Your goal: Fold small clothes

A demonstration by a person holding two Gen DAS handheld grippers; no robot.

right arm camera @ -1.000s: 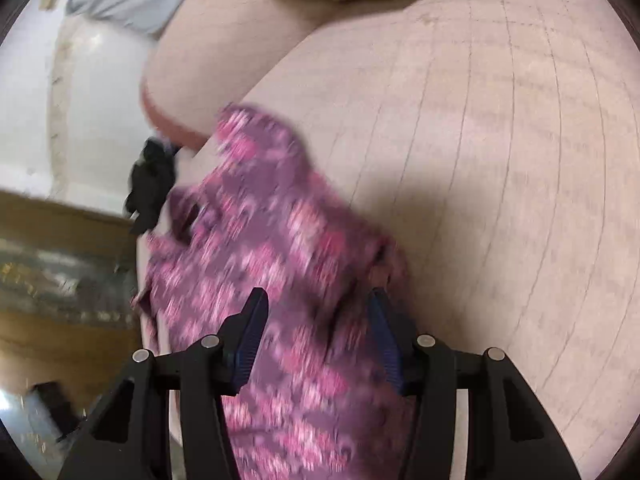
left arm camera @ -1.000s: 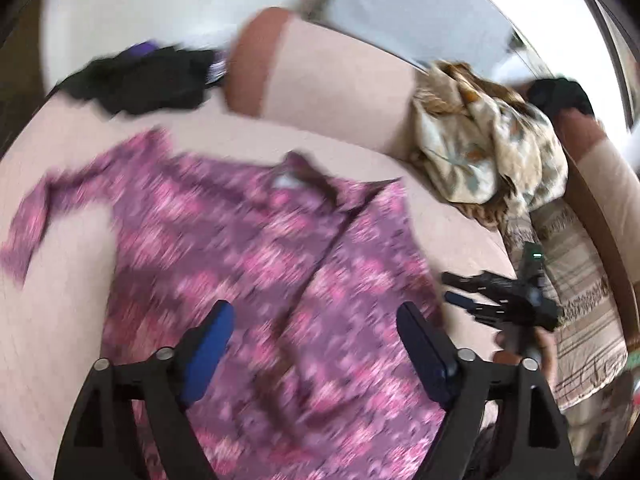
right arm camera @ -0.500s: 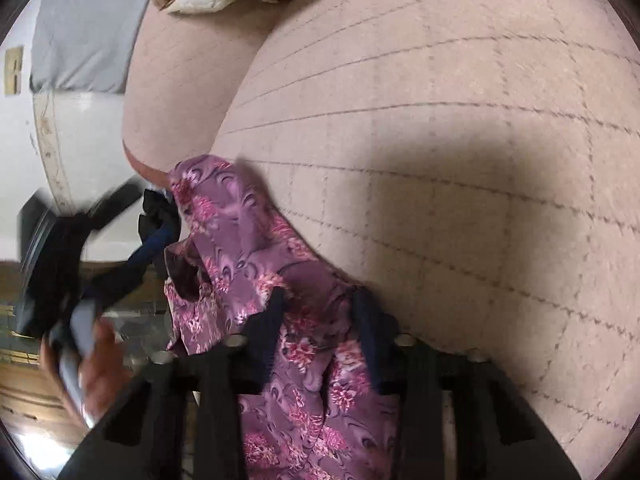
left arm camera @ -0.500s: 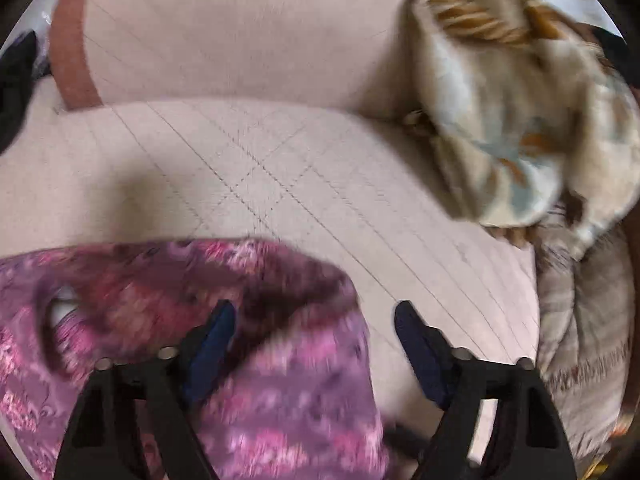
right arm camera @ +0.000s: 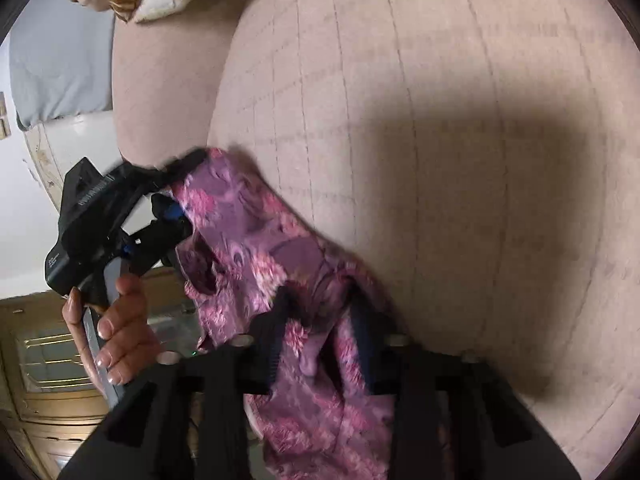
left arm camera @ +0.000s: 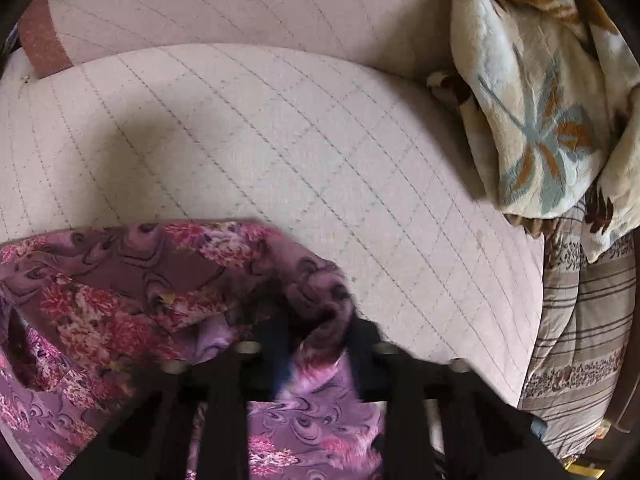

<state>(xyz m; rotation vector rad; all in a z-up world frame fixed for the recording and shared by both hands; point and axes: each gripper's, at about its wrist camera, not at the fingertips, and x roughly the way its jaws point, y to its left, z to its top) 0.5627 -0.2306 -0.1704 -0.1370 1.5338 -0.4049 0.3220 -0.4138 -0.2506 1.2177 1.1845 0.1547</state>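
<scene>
A purple floral garment [left arm camera: 120,288] lies bunched at the near edge of a pale quilted sofa seat [left arm camera: 280,140]. My left gripper [left arm camera: 316,328] points steeply down; its jaws are closing, and a gathered fold of the garment is pinched between the pads. In the right wrist view the same garment [right arm camera: 248,232] stretches between both grippers. My right gripper [right arm camera: 318,308] has its jaws closing tight on another fold nearer the camera. The left gripper [right arm camera: 184,188] shows there at the cloth's far corner, held by a hand [right arm camera: 120,320].
A cream floral blanket [left arm camera: 540,120] is heaped on the sofa's right side over a striped brown cloth [left arm camera: 580,340]. The sofa backrest [left arm camera: 240,4] rises behind the seat. A wooden cabinet [right arm camera: 40,360] stands beyond the sofa edge, and the quilted seat [right arm camera: 440,160] spreads out to the right.
My left gripper swung across the spread garment to its corner, dipped and closed on the cloth. The right gripper's jaws narrowed onto their fold. The garment is now bunched, not flat.
</scene>
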